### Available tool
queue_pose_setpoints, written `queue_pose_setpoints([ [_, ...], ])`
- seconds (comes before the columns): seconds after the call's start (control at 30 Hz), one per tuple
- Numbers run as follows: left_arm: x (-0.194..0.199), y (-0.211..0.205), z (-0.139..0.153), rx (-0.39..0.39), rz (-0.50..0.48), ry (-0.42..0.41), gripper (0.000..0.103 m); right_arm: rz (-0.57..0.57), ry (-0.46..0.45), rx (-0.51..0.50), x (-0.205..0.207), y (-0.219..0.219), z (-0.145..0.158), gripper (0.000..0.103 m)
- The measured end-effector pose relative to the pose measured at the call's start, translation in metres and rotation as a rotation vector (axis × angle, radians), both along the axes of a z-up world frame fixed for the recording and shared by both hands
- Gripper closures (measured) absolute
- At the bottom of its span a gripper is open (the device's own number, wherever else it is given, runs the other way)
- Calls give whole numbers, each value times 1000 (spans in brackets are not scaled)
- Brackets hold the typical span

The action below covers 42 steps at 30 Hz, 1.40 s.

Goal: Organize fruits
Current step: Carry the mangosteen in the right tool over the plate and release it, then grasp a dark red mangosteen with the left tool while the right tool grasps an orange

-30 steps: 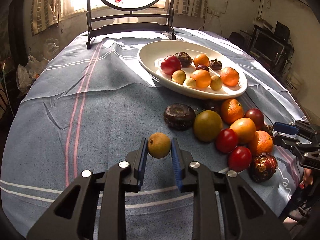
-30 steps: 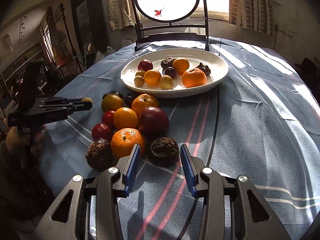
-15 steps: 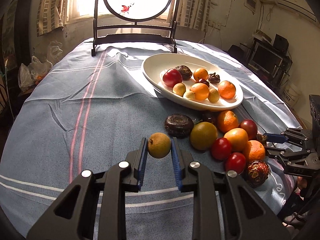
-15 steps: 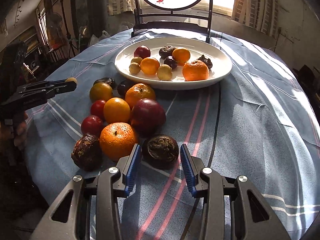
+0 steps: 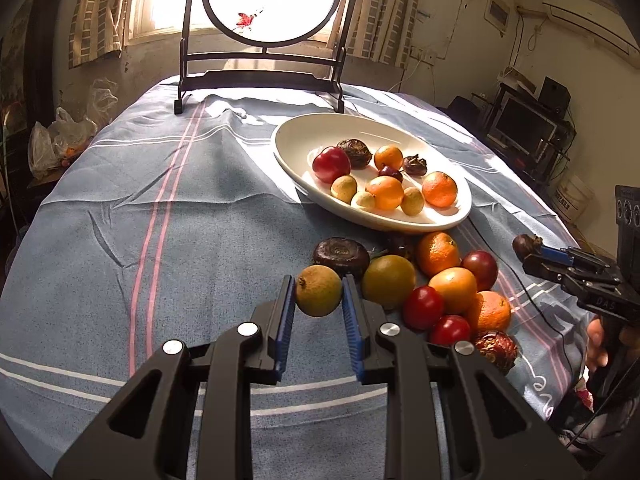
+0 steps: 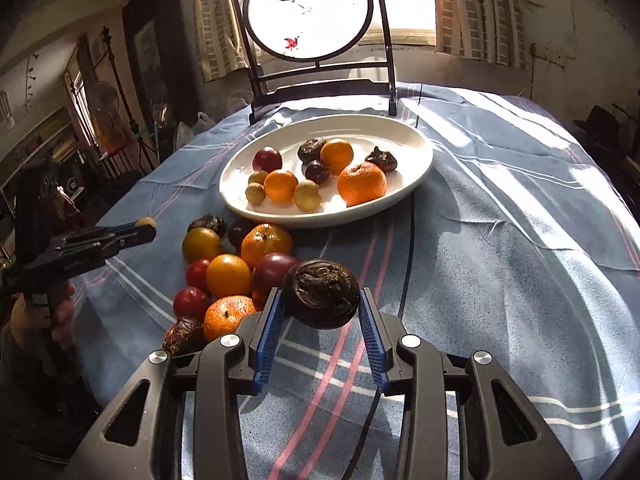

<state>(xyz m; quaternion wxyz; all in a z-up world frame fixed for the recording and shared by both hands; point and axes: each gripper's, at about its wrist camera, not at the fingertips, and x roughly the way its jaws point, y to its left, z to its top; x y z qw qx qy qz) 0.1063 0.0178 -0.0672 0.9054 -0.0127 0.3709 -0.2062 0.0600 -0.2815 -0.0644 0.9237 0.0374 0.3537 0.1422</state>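
Note:
My left gripper (image 5: 319,292) is shut on a small tan round fruit (image 5: 319,290) and holds it above the cloth; the same gripper shows at the left of the right wrist view (image 6: 146,230). My right gripper (image 6: 321,300) is shut on a dark wrinkled fruit (image 6: 321,294), lifted off the table; it also shows in the left wrist view (image 5: 527,245). A white oval plate (image 5: 298,140) (image 6: 408,148) holds several fruits. A loose pile of oranges (image 5: 437,253), red tomatoes (image 5: 422,307) and dark fruits (image 5: 340,252) lies in front of the plate.
A blue striped cloth (image 5: 160,220) covers the round table. A dark stand with a round painted screen (image 5: 276,4) rises at the far edge. Shelves and electronics (image 5: 524,124) stand to the right of the table.
My right gripper has closed on the dark wrinkled fruit and lifted it off the table. My left gripper has risen with the tan fruit still in it.

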Motion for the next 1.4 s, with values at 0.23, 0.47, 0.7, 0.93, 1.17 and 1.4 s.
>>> queue_pose_setpoints([
  [0.23,46,-45,37,-3,-61,-67,80,11,-46,11,67,6,36,64],
  [0.47,120,-88,25,11,-57,35,80,-44,-24,-72,135,26,24,64],
  [0.7,99,-74,25,12,-21,12,45,-41,-70,-61,99,21,32,55],
  [0.93,16,-61,31,42,-118,-34,38,-36,-50,-16,37,-2,20,54],
  [1.17,-72,-73,4,127,-268,-40,38,-69,-5,34,-11,-22,-6,53],
  [1.4,-81,-97,-31,146,-299,19,58,-56,-9,38,-35,-18,-9,53],
])
